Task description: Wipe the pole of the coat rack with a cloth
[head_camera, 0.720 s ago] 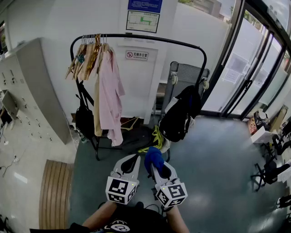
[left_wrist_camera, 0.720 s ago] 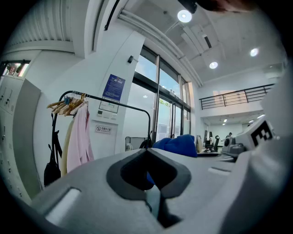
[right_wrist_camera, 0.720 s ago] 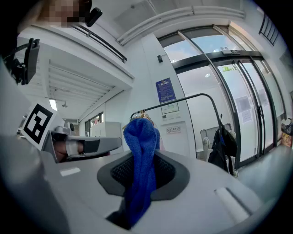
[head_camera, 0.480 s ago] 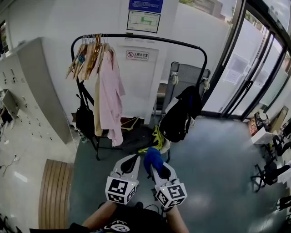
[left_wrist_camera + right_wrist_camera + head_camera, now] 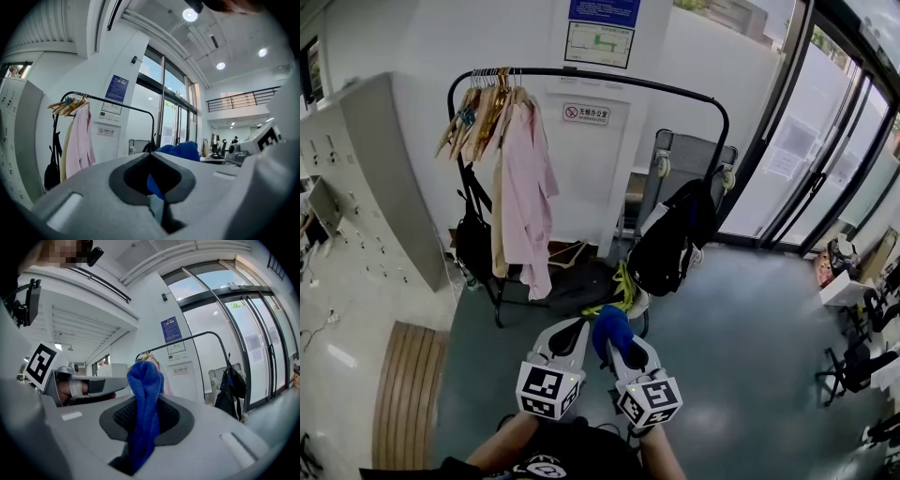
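Observation:
The black coat rack stands ahead by the white wall, its top pole (image 5: 609, 78) arching over the hanging clothes. The pole also shows in the left gripper view (image 5: 122, 105) and the right gripper view (image 5: 192, 339). A blue cloth (image 5: 611, 326) bulges out of my right gripper (image 5: 616, 343), which is shut on it. In the right gripper view the cloth (image 5: 144, 380) stands up between the jaws of the right gripper (image 5: 145, 404). My left gripper (image 5: 574, 326) is beside it, jaws together and holding nothing (image 5: 151, 153). Both are held low, well short of the rack.
A pink shirt (image 5: 527, 187) and wooden hangers (image 5: 478, 111) hang at the rack's left end, a black bag (image 5: 673, 236) at its right. Grey lockers (image 5: 384, 178) line the left wall, with a slatted wooden bench (image 5: 408, 394) below. Glass doors (image 5: 825, 159) are at the right.
Both grippers and the cloth have drifted slightly left in the head view. Their grip and pose look the same.

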`<state>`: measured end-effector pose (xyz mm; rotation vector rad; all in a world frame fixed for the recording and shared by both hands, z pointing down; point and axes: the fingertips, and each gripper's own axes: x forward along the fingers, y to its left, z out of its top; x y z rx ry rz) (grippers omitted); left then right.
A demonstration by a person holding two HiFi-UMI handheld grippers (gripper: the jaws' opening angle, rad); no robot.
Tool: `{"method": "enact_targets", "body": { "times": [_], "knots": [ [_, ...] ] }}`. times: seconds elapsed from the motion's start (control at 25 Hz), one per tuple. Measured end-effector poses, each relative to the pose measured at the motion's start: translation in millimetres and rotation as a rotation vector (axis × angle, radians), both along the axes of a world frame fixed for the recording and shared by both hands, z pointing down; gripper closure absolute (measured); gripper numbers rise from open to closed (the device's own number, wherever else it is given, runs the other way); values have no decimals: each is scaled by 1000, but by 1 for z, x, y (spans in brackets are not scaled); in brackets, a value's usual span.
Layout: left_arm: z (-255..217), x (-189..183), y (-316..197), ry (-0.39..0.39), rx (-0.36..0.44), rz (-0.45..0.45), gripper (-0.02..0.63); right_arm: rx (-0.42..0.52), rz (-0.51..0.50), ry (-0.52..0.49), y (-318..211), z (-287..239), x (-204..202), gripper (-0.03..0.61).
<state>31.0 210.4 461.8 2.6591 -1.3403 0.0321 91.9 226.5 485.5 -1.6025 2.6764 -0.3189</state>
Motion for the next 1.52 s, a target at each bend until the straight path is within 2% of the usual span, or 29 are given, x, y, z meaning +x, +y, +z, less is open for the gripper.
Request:
{"method": "enact_targets", "body": {
  "times": [0.28, 0.52, 0.68, 0.88, 1.0, 1.32, 1.52],
  "knots": [
    [7, 14, -13, -34, -3, -26, 609, -13, -15, -25, -15, 8, 23, 511],
    [14, 17, -50, -40, -21, -15, 609, -50, -10, -45, -48, 20, 28, 511],
    [11, 9, -92, -27, -4, -10, 609, -37, -11, -39, -95, 16, 20, 511],
    [-3, -25, -156, 9, 40, -45, 609, 25, -46, -12, -166, -6, -13, 511],
    [-11, -38, -197, 17, 60, -25, 609, 53, -37, -7, -204, -17, -31, 511],
    [-23, -41, -291, 16, 80, -7, 609, 91, -25, 12, -297, -29, -45, 511],
    [-39, -45, -349, -10, 129, -61, 609, 153, -81, 30, -368, -54, -54, 511]
  ]
}}
